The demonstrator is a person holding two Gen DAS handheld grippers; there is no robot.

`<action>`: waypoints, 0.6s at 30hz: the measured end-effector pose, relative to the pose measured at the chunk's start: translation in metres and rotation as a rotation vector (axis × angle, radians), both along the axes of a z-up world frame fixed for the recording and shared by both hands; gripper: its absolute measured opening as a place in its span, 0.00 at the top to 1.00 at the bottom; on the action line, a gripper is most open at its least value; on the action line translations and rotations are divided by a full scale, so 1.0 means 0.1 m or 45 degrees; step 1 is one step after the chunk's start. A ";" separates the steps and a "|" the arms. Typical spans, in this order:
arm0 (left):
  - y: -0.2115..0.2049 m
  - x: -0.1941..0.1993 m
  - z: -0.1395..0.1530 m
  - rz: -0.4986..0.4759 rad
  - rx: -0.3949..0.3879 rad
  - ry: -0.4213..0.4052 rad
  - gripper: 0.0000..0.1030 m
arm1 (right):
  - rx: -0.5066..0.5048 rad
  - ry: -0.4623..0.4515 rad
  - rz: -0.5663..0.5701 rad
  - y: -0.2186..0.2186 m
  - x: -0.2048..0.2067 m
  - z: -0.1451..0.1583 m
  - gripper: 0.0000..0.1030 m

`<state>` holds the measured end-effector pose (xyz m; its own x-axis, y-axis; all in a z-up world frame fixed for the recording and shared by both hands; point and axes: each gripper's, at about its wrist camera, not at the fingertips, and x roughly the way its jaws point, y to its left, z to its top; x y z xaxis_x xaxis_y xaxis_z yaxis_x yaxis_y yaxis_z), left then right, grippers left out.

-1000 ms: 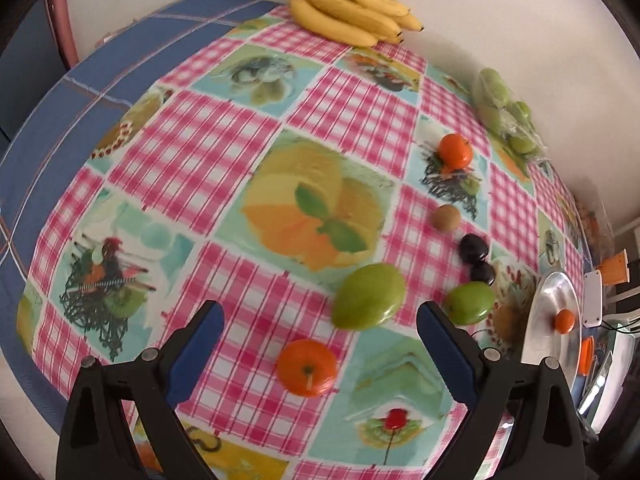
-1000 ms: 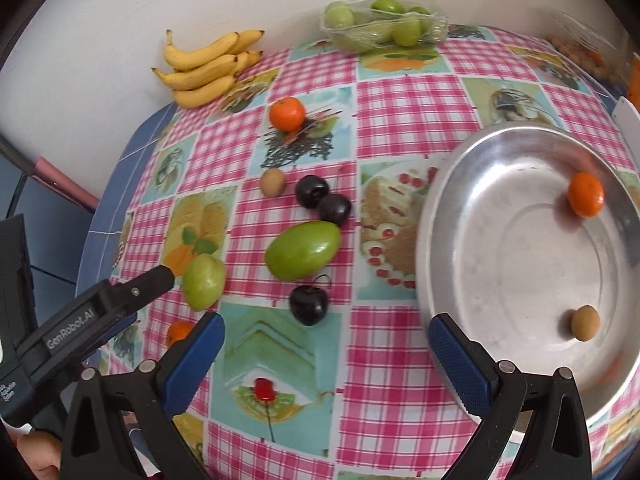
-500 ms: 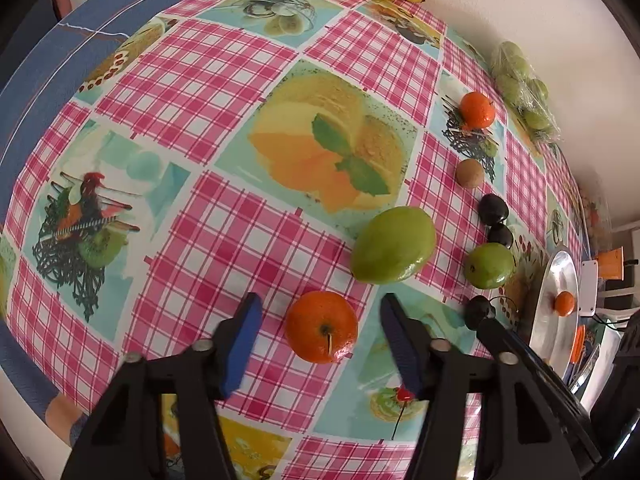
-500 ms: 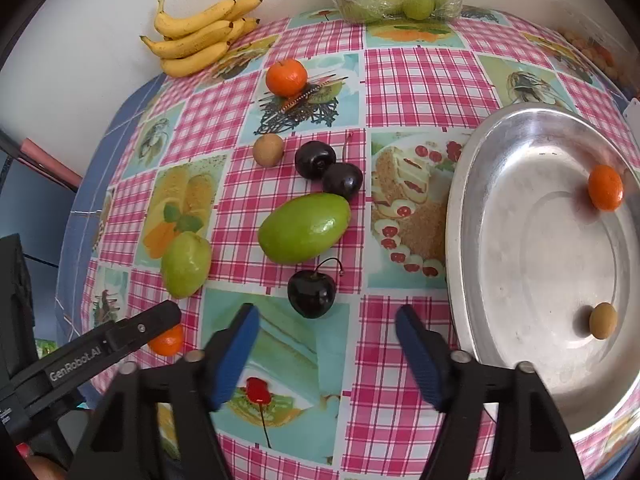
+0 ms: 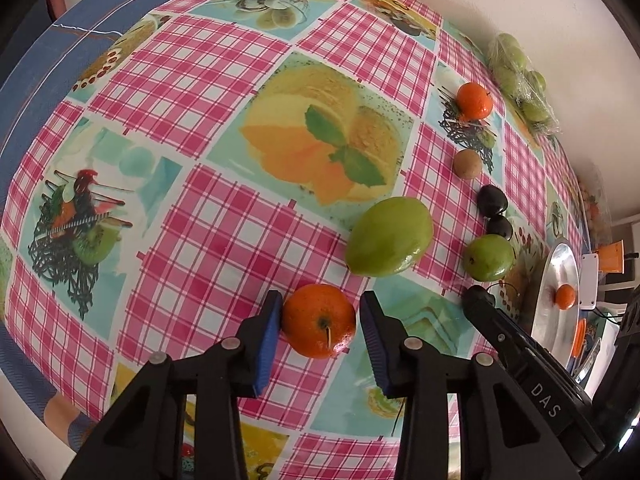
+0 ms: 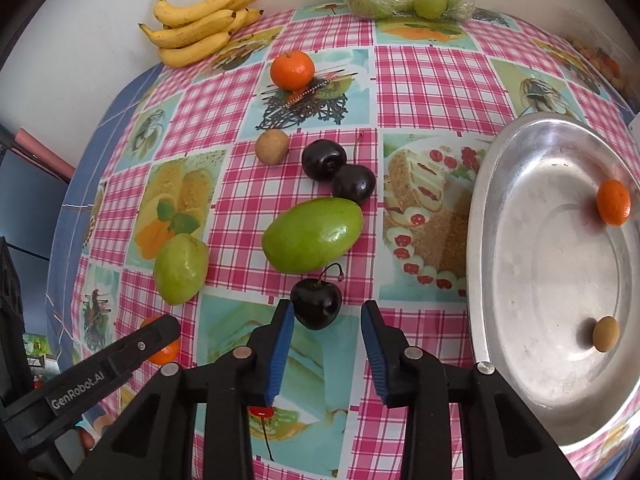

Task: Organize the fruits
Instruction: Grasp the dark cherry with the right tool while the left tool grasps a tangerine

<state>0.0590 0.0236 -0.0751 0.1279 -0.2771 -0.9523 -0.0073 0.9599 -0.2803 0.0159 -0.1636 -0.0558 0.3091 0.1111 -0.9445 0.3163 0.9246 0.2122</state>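
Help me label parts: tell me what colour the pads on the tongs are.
Blue pads on black arms, clearest in the right wrist view.

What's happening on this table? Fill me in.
A person is sorting fruit with two handheld grippers. The left gripper is closing around an orange; the right gripper is closing around a dark cherry. Neither is lifted yet. The metal tray already holds two small fruits.
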 end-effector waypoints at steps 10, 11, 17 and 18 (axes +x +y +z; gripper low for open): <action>0.03 -0.03 0.01 0.004 0.007 -0.007 0.63 | -0.047 0.035 0.011 0.09 0.11 -0.07 0.71; 0.04 -0.03 0.01 0.014 -0.002 -0.005 0.64 | -0.052 0.036 0.014 0.09 0.11 -0.07 0.71; 0.10 -0.04 0.03 0.050 -0.025 -0.009 0.64 | -0.001 0.038 -0.055 0.04 0.09 -0.01 0.71; 0.10 -0.04 0.04 0.055 -0.030 -0.012 0.64 | 0.011 0.042 -0.076 0.03 0.09 -0.01 0.71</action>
<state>0.0549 0.0341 -0.0710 0.1492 -0.2934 -0.9443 -0.0458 0.9519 -0.3030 0.0254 -0.1608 -0.0567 0.2839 0.1016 -0.9534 0.3781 0.9019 0.2087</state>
